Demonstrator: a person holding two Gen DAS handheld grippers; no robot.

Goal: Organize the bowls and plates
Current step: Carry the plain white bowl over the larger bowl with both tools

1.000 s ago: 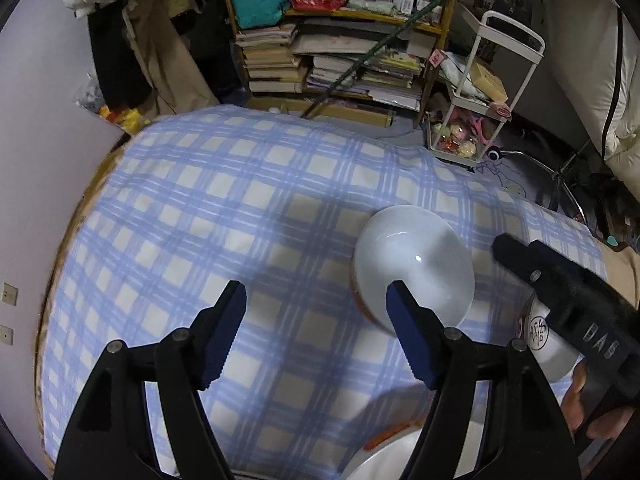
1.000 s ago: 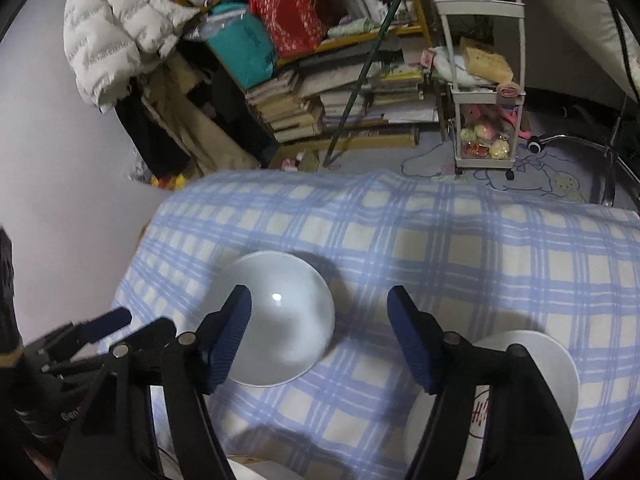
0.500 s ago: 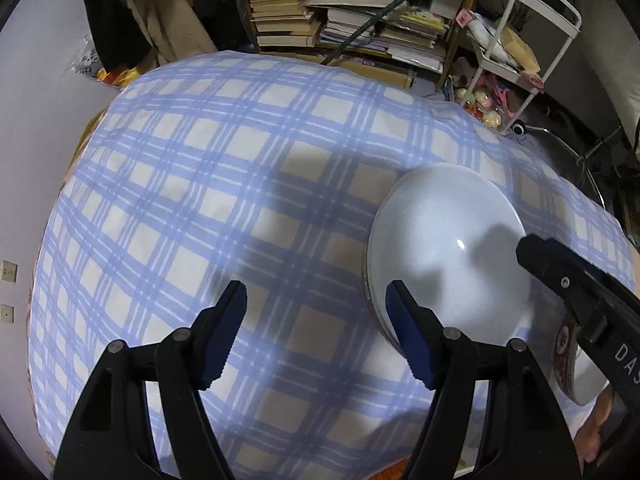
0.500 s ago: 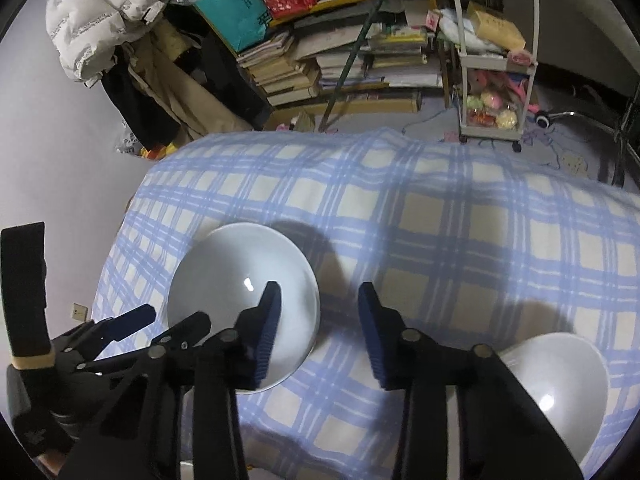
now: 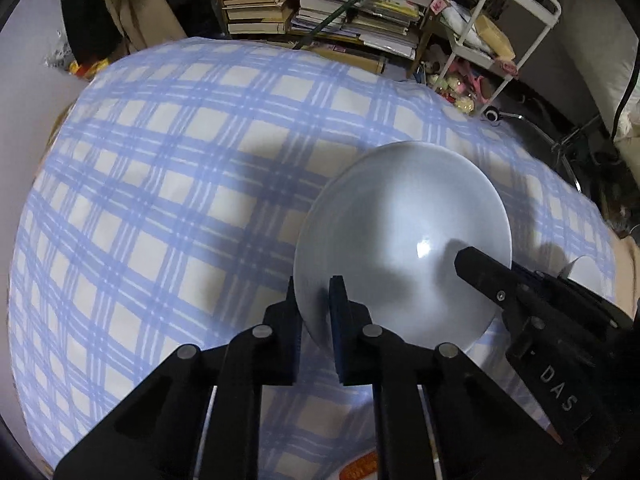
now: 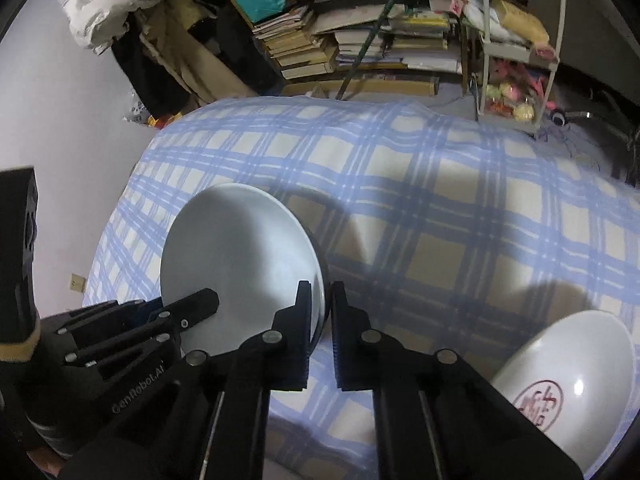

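1. Both your grippers have dropped to the white bowl (image 5: 404, 236) since the earlier frame
2. Left gripper (image 5: 314, 296): jaws closing, pads already pinching the bowl's near-left rim
3. Right gripper (image 6: 320, 304): jaws together, clamped on its right rim
4. Bowl sits on the checked worktop (image 5: 168, 168); stamped bowl (image 6: 568, 384) lies right of it, likely the stacking target
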